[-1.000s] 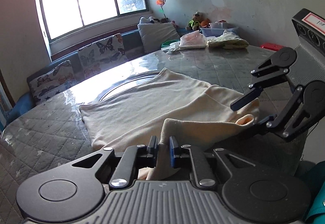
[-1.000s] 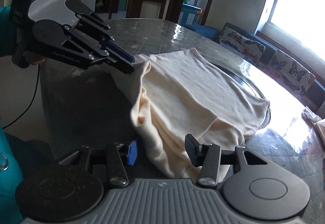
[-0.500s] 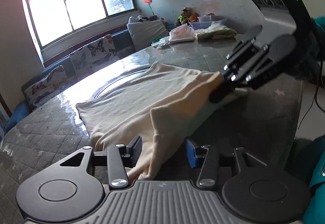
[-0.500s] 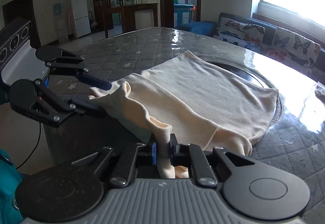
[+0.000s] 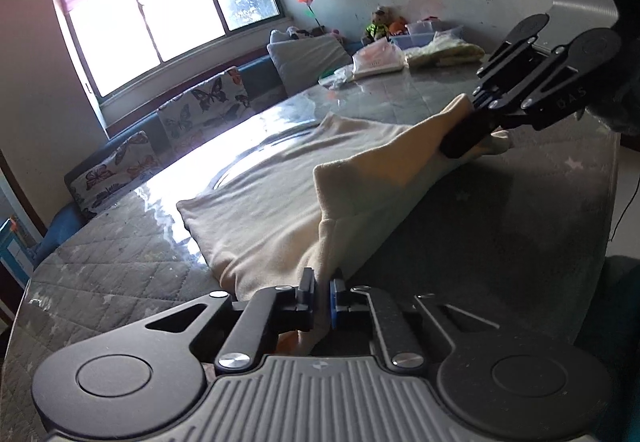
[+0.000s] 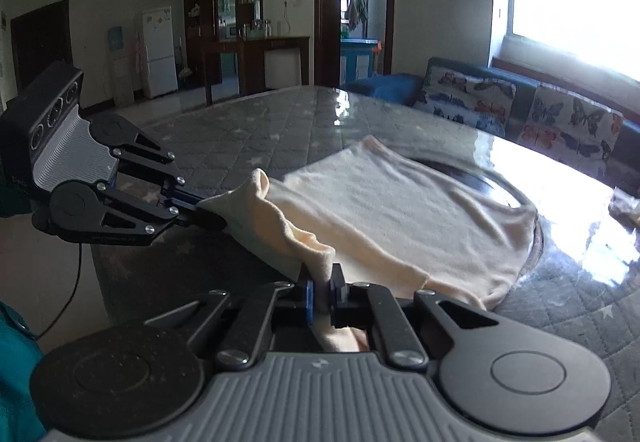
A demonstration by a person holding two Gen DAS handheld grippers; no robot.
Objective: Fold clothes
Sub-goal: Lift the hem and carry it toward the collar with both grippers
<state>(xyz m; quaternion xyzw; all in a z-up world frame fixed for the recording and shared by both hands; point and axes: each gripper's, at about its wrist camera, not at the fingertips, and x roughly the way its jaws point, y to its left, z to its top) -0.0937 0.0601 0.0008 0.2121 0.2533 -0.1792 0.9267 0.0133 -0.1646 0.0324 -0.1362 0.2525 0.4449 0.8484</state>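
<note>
Both of your grippers are clamped on the cream garment (image 5: 280, 209) at the table's (image 6: 280, 129) near edge, your left gripper (image 5: 320, 292) having just snapped closed on one bunched corner, your right gripper (image 6: 320, 292) pinching the other, hem lifted between them, the rest lying flat.

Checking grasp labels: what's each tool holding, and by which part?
Both hold the cream garment by its near edge: left tool and right tool each pinch a bunched fold, one at each end.
</note>
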